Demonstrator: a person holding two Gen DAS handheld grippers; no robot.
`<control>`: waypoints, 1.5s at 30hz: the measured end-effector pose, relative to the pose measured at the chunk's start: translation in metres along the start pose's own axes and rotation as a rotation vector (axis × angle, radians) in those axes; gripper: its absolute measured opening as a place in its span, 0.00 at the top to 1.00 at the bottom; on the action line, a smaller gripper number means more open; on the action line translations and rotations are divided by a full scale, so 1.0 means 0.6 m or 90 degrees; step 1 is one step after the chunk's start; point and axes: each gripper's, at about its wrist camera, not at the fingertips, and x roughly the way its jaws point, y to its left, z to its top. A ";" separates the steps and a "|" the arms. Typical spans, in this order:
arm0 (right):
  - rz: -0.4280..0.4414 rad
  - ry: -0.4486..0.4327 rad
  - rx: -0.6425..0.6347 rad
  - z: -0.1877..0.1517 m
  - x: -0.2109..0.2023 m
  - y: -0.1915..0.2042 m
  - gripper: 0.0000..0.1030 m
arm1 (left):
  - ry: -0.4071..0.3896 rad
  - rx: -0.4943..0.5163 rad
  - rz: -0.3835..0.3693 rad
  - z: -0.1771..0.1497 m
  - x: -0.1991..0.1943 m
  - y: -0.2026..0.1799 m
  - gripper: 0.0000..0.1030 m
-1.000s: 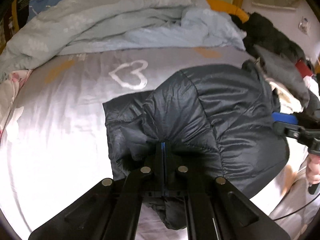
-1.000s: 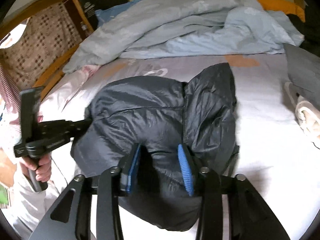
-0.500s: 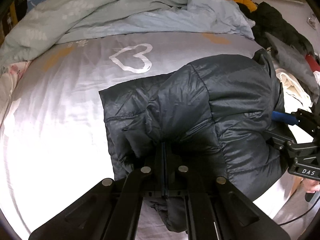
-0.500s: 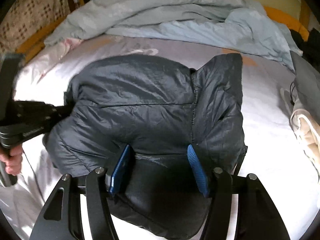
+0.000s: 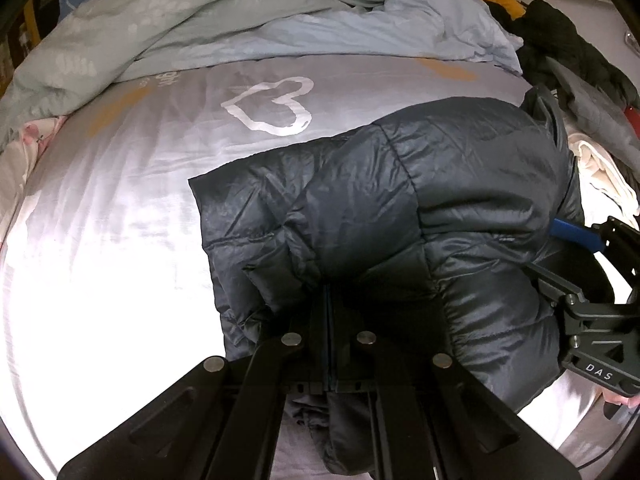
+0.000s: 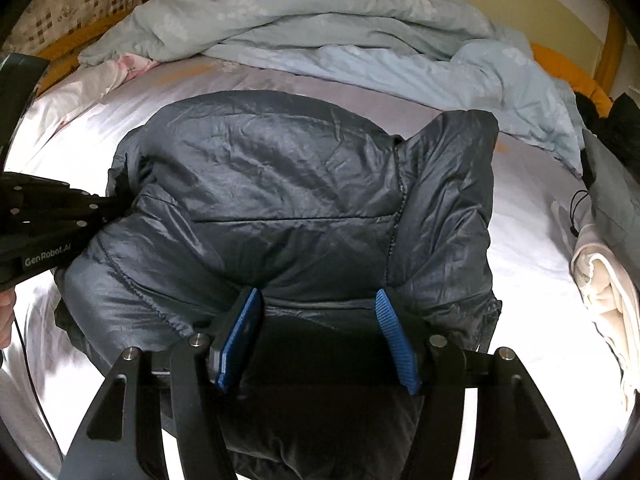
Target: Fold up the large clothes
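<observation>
A dark grey puffer jacket [image 5: 420, 208] lies bunched and partly folded on the bed's pale sheet [image 5: 100, 240]. It also fills the middle of the right wrist view [image 6: 280, 200]. My left gripper [image 5: 329, 300] is shut on a fold of the jacket at its near edge. It shows at the left of the right wrist view [image 6: 108, 204], gripping the jacket's left side. My right gripper [image 6: 316, 312] is open, its blue pads [image 6: 390, 320] straddling the jacket's near edge. It shows at the right of the left wrist view [image 5: 560, 240].
A crumpled light blue duvet [image 5: 240, 20] lies along the far side of the bed. Dark and cream clothes [image 5: 592, 92] are piled at the right edge, also in the right wrist view [image 6: 608, 280]. A wooden bed frame [image 6: 60, 44] runs at the far left.
Both grippers moved forward over the bed, carrying the jacket's near part onto itself. The right gripper's jaws have widened. The left stays shut on the fold.
</observation>
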 end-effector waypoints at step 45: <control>0.208 0.077 0.164 0.057 -0.006 -0.114 0.32 | -0.150 0.013 -0.020 -0.003 -0.138 -0.025 0.52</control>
